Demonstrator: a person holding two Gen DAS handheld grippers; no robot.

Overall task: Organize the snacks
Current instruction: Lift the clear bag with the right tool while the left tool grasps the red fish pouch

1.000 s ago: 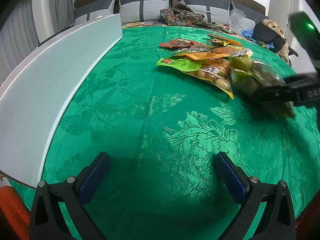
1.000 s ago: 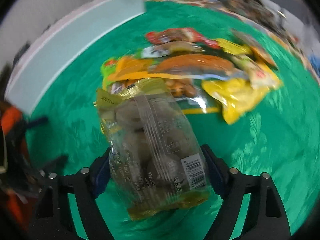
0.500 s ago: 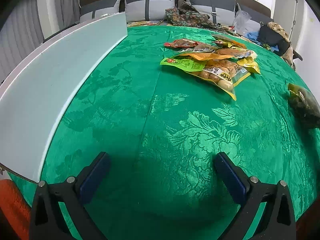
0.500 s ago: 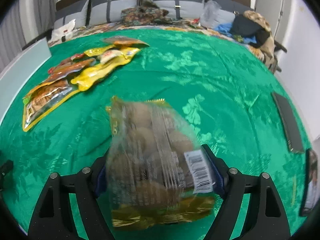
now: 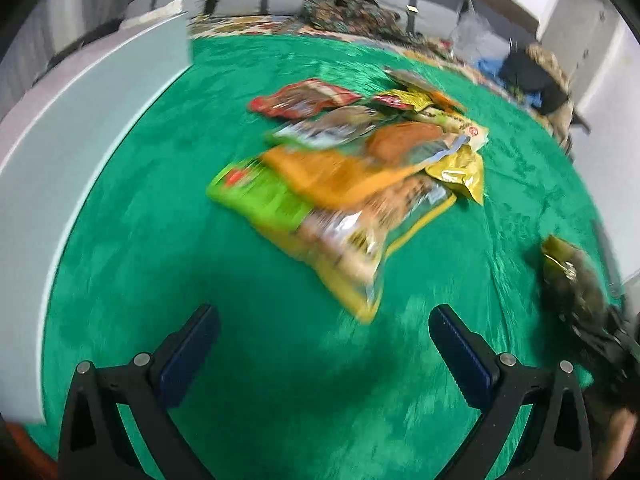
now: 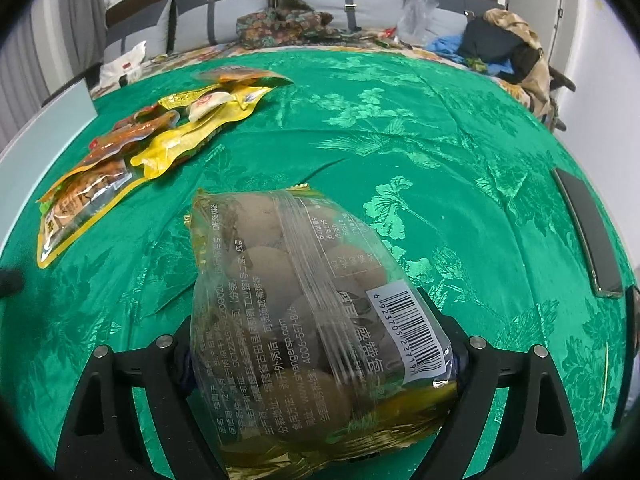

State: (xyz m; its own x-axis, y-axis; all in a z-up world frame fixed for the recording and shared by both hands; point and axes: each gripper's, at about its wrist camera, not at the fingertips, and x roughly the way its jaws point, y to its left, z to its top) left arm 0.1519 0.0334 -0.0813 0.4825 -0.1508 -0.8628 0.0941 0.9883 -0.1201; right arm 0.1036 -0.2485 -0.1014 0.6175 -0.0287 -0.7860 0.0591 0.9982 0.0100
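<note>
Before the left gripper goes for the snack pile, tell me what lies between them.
Nothing visible. The open left gripper faces only bare green patterned tablecloth up to the nearest yellow-edged clear packet of the pile. The clear bag of brown balls, in the right gripper, sits off to the right.

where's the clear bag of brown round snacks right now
In the right wrist view, the clear bag sits clamped in the right gripper above the green tablecloth, right of the snack pile.

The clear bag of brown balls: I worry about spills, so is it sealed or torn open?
Seemingly sealed. The clear bag of brown balls, clamped in the right gripper, shows no visible tear, all contents inside. Underside hidden.
</note>
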